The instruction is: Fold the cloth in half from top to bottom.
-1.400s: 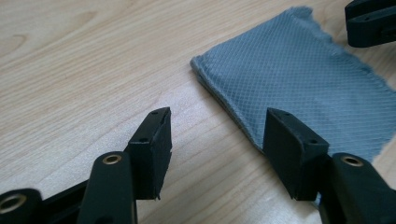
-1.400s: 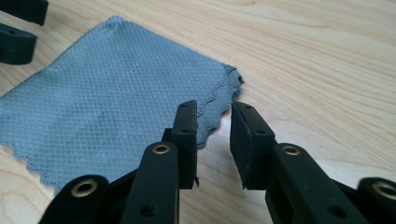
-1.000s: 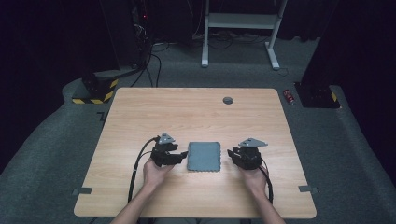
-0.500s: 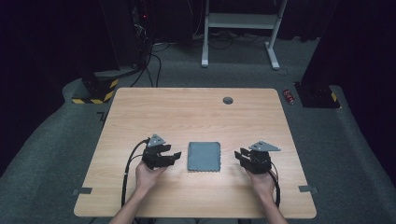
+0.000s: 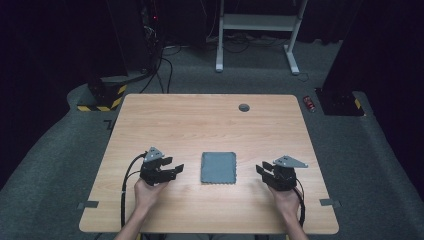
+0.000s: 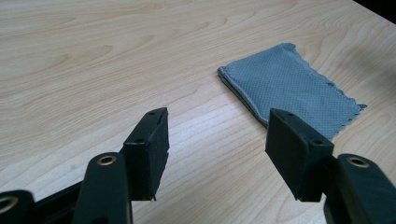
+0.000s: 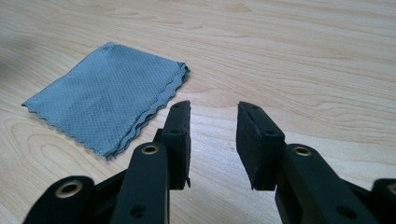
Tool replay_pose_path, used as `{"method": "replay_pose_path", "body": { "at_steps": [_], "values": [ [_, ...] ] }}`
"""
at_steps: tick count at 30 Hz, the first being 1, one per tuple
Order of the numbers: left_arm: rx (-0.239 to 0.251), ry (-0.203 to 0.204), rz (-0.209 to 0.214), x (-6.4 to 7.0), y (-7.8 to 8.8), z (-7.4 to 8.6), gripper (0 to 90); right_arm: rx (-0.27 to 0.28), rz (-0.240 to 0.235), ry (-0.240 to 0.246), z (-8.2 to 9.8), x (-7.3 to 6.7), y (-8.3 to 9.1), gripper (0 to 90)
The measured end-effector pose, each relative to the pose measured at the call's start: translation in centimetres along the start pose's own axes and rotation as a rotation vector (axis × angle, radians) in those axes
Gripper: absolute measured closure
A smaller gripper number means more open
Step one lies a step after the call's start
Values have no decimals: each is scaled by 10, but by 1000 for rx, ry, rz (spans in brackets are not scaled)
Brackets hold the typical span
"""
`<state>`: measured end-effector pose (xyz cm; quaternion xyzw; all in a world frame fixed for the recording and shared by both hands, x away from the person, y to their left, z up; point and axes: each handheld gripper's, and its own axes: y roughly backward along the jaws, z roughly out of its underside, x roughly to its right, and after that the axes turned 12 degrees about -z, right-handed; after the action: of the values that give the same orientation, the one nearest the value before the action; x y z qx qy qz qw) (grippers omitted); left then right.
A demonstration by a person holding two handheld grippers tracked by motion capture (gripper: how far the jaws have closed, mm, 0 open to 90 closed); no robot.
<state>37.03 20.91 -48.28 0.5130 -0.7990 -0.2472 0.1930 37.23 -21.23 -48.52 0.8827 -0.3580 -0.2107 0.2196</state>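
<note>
Grey folded cloth (image 5: 218, 167) lies flat near the middle of a pale wooden table (image 5: 200, 120), between two hand-held grippers and touching neither.

On the left, the left gripper (image 5: 172, 170) is held low over the wood, pointing toward the cloth's left edge but apart from it. Its jaws stand well open with nothing between them; in the left gripper view, bare table shows in the gap and the cloth (image 6: 292, 91) lies ahead and to the right.

In the middle, the cloth is folded into a neat rectangle of several layers, with a scalloped edge on the side nearest the person.

On the right, the right gripper (image 5: 264, 172) sits a little apart from the cloth's right edge. Its jaws have just been opening and now stand partly open, empty. In the right gripper view the stacked, wavy edges of the cloth (image 7: 107, 100) lie ahead and to the left.

Likely risks: a jaw reaching back in could catch only the top layer and peel the fold open, or push the thin fabric sideways and bunch it. A pad dragging across the smooth wood might also slide the whole cloth out of square.
</note>
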Motion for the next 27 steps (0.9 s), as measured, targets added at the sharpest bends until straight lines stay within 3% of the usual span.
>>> {"method": "replay_pose_path", "body": {
  "at_steps": [19,27],
  "values": [
    [9,20,-35,-9,12,15,398,16,9,-13,14,1,13,650],
    [1,32,-50,-15,15,23,397,19,15,-41,21,4,16,648]
  ]
}}
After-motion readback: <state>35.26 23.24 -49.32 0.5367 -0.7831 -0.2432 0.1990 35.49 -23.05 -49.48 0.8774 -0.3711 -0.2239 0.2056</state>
